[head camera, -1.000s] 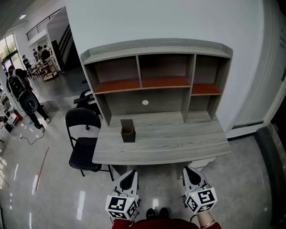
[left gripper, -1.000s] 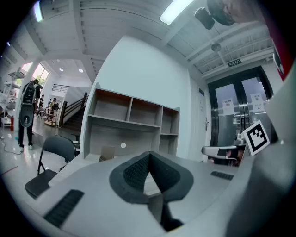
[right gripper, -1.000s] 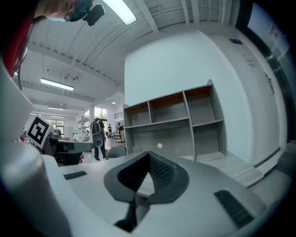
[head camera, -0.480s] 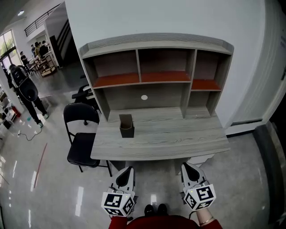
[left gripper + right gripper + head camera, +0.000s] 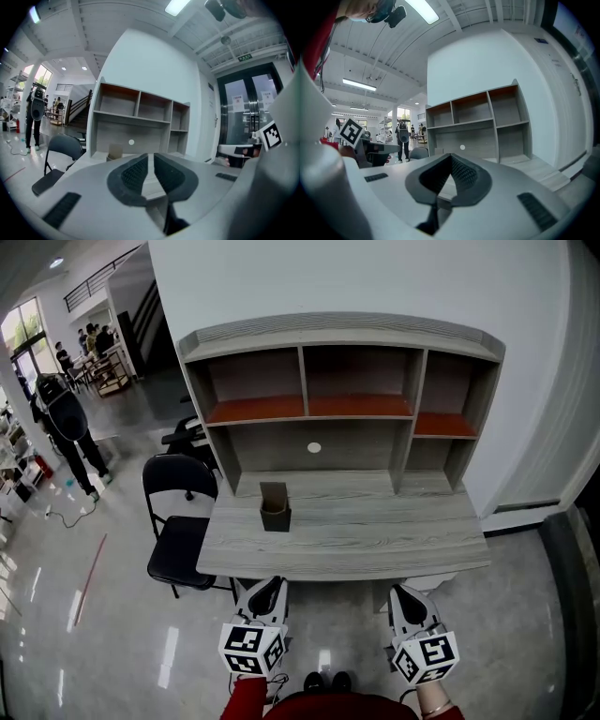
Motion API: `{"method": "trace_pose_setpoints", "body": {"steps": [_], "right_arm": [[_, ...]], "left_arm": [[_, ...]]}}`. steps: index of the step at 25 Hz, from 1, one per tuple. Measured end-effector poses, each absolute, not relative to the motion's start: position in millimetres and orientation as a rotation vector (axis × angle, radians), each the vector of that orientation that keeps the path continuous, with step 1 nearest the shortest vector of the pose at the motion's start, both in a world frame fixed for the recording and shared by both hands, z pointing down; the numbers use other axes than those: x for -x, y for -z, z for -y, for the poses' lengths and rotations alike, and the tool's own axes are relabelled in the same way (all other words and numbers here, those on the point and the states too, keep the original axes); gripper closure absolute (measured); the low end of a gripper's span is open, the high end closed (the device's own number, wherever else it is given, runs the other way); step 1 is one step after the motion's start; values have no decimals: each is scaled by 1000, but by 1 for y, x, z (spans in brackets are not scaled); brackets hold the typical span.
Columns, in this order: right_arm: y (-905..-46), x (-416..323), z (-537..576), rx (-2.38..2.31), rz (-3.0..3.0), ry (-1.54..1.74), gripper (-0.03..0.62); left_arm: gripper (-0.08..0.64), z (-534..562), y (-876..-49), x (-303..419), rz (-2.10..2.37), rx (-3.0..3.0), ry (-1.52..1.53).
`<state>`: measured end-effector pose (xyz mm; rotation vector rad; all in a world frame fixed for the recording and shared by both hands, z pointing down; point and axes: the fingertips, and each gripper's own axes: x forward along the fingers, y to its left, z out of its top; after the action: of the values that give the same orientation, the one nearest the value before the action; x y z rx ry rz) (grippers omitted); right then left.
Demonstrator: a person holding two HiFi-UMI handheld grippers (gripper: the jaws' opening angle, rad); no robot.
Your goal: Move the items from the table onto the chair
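A small brown open-topped box (image 5: 275, 510) is seen standing upright on the grey wooden worktop (image 5: 375, 538), toward its left side and in front of the shelf unit (image 5: 349, 410) at the back. A black folding chair (image 5: 180, 551) is set just beside the worktop's left end. The left claw (image 5: 265, 589) and right claw (image 5: 405, 596) are held near the front edge, both closed, nothing gripped.

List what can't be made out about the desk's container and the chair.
Brown container: head view, its walls and shadow hide any contents.
Its base: left gripper view, covered by the left hand-held gripper.
Chair: head view, seat's right edge hidden under the desk.
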<state>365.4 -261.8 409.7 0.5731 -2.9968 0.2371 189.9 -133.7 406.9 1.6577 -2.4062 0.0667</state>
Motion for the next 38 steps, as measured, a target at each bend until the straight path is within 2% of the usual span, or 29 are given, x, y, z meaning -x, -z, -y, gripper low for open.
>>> {"method": "trace_pose_setpoints", "body": {"steps": [1,3,4,6,14,21,29,32,38], "right_arm": [[-409,-366,263,-569,2992,-235,586],[-409,-363,265,-553,2976,-223,586],[-409,-358,267,-544,2966,-210,586],[-411,-343,272,-524,2945,-181,586],[-415,-261,313,-519,2922,-161,586],[-418,-200,359,-630,2854,-175,586],[-428,-163,387,-676,2788,-199,586],[-438,-156,395,-671,2755,-215,586],[-449,-145,405,-644,2720,-240,586]], "left_arm": [[492,138,-408,-183,2406,-1634,-77],[320,145,-411,-168,2432,-1565,-111],[280,150,-414,-158,2450,-1525,-138],[218,162,-424,-134,2476,-1442,-200],[82,220,-500,-46,2413,-1221,-287],[63,247,-556,8,2334,-1132,-337],[63,278,-574,13,2257,-1216,-435],[104,277,-576,15,2283,-1199,-473],[109,273,-576,19,2267,-1216,-440]]}}
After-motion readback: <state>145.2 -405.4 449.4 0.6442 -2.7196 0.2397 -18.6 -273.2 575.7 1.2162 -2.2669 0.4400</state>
